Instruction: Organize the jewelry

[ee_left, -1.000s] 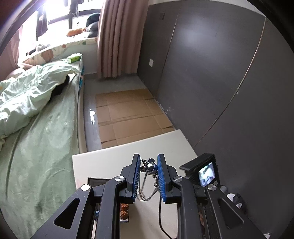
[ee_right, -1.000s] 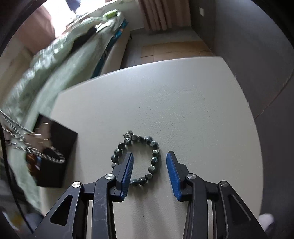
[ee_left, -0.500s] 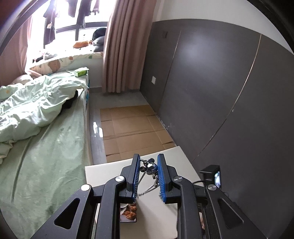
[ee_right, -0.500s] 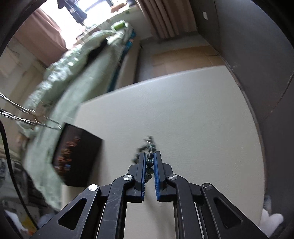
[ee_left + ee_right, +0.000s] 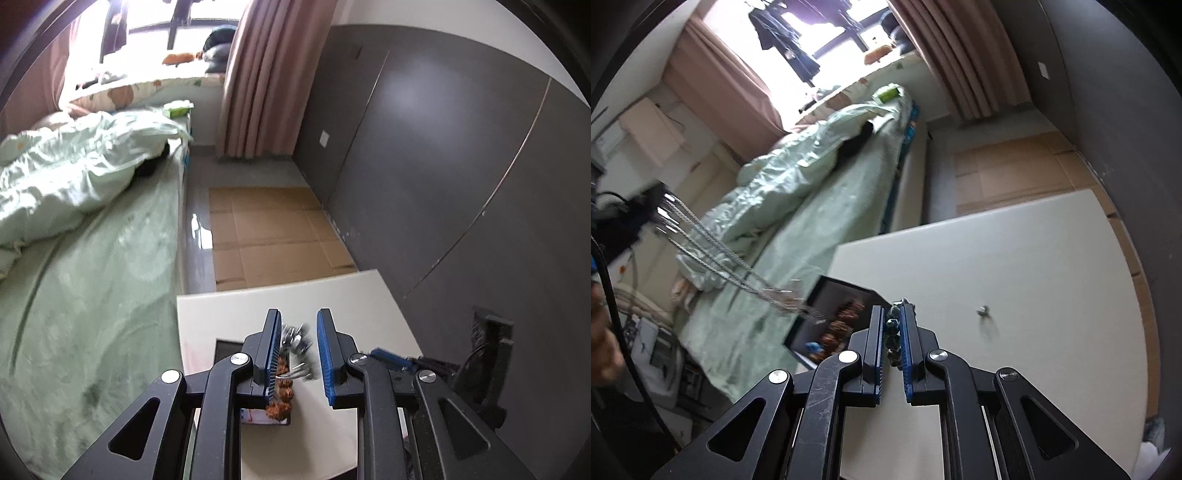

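The left gripper has just been opened, fingers spread; a blurred silver necklace is dropping toward the black box on the table. The right gripper pinches the lifted bead bracelet, judged next for boxing.

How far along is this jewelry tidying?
Done: a few pieces, some orange-brown, already lie in the open black box. In hand: a silver chain necklace hangs from the left gripper toward that box, and the right gripper pinches a dark green bead bracelet. Left: both go in, plus one small silver piece on the white table.
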Motion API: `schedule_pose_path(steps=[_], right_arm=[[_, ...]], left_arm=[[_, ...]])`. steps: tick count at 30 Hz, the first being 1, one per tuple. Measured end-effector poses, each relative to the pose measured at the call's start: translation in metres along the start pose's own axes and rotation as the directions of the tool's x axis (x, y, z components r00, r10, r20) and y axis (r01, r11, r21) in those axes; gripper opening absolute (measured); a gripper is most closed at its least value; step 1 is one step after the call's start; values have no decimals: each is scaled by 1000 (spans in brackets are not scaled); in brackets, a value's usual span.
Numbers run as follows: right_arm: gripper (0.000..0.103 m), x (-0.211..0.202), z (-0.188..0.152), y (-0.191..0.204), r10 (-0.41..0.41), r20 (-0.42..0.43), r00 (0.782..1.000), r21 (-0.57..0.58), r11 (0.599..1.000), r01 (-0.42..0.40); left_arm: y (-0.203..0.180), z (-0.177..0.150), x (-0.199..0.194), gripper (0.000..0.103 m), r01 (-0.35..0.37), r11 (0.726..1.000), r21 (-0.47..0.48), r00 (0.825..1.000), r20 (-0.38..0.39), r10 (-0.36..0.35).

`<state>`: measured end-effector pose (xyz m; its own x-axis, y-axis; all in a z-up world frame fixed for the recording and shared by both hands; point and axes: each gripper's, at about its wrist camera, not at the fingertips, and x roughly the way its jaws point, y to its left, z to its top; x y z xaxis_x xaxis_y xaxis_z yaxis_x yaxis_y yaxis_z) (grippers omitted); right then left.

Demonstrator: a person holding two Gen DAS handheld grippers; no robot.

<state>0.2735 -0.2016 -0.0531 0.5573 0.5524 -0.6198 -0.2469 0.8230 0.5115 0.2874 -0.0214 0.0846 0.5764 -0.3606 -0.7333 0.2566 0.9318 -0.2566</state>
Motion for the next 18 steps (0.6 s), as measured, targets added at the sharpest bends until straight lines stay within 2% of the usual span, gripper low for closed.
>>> schedule_pose_path(steps=[1, 2, 3, 5, 7, 12, 18], right_arm=[[10, 0, 0, 2, 9, 7, 1000, 3, 1000, -9], [10, -1, 1, 3, 16, 13, 1000, 3, 1000, -16], [10, -1, 1, 6, 20, 22, 1000, 0, 1000, -20], [10, -1, 2, 9, 30, 34, 999, -4, 1000, -30], [10, -1, 4, 14, 49, 47, 998, -7, 999, -49], [10, -1, 7, 31, 107, 91, 990, -32, 994, -105], [10, 9, 8, 55, 170, 110, 979, -56, 985, -165]], left_arm=[[4, -3, 4, 23, 3, 1000, -8, 1000, -14, -3], [7, -6, 7, 32, 2, 1000, -17, 1000, -21, -2], [12, -9, 10, 46, 0, 1000, -30, 1000, -22, -1], [20, -15, 10, 62, -6, 999, -52, 1000, 3, 6], [30, -23, 12, 64, -13, 996, -88, 999, 34, 16], [54, -49, 36, 64, -3, 983, -185, 1000, 30, 9], [74, -65, 49, 64, -18, 978, -206, 1000, 4, 20]])
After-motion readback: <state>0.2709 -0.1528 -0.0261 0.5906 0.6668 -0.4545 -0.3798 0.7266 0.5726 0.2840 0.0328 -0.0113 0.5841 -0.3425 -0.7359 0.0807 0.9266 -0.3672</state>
